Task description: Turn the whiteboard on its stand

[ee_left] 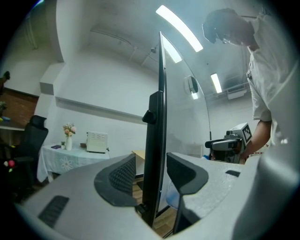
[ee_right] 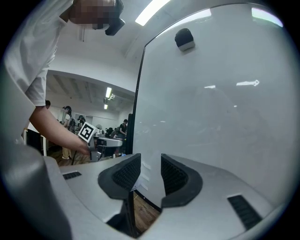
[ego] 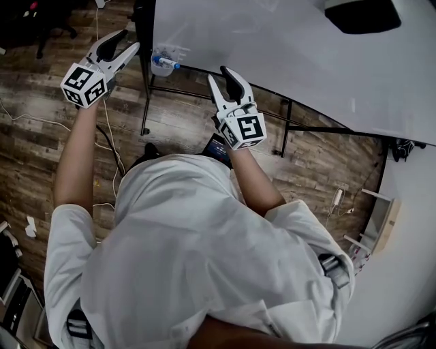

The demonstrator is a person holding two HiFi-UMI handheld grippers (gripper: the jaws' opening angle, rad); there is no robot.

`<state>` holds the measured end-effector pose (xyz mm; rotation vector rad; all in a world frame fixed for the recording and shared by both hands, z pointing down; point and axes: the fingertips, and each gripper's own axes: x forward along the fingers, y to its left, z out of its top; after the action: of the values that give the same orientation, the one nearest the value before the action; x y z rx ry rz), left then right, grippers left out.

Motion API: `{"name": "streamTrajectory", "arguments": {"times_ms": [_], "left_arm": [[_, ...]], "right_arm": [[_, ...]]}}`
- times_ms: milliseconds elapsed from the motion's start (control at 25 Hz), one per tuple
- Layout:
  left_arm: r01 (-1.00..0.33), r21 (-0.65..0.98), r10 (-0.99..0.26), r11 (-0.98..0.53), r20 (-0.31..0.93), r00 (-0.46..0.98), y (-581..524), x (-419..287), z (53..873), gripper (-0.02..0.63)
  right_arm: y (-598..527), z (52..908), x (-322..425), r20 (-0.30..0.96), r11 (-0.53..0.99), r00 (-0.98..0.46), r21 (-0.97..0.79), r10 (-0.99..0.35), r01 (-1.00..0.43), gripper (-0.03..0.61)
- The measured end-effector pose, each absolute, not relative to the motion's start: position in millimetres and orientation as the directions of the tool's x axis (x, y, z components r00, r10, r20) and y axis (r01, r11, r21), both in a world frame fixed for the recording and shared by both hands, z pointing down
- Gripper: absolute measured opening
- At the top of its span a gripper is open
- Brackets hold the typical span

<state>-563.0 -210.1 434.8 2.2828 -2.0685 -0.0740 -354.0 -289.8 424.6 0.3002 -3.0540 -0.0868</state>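
Note:
The whiteboard [ego: 272, 41] is a big white panel on a black stand [ego: 286, 129], filling the upper right of the head view. My left gripper [ego: 129, 39] is at its left side. In the left gripper view the board's black edge [ee_left: 154, 140] stands upright between the pads of that gripper [ee_left: 150, 176], with a gap beside the left pad. My right gripper [ego: 218, 73] reaches the board's lower edge. In the right gripper view the white face [ee_right: 211, 103] runs between the jaws of the right gripper [ee_right: 150, 176], and they are open around it.
A clear cup with a blue marker [ego: 163, 63] hangs at the board's lower left corner. A black eraser [ego: 361, 17] sticks high on the board. Cables [ego: 109, 157] trail over the wood floor. A white shelf [ego: 381, 218] stands at right, a table with flowers [ee_left: 69, 130] beyond.

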Motion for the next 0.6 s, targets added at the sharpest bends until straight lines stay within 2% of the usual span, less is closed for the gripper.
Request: {"name": "streamTrajectory", "arguments": {"times_ms": [280,600], "left_arm": [[-0.992,0.108,-0.997,0.058,-0.048,-0.064,-157,-540,436,0.196],[-0.991,0.127,-1.0,-0.028,-0.01,0.027,-147,-470,450,0.154]], "right_arm": [[-281,428,-344,0.066,0.971,-0.97,0.07,-0.233,-0.228,0.106],[-275,426,-312,0.042,0.961,-0.963,0.092,-0.265,-0.26,0.026]]}}
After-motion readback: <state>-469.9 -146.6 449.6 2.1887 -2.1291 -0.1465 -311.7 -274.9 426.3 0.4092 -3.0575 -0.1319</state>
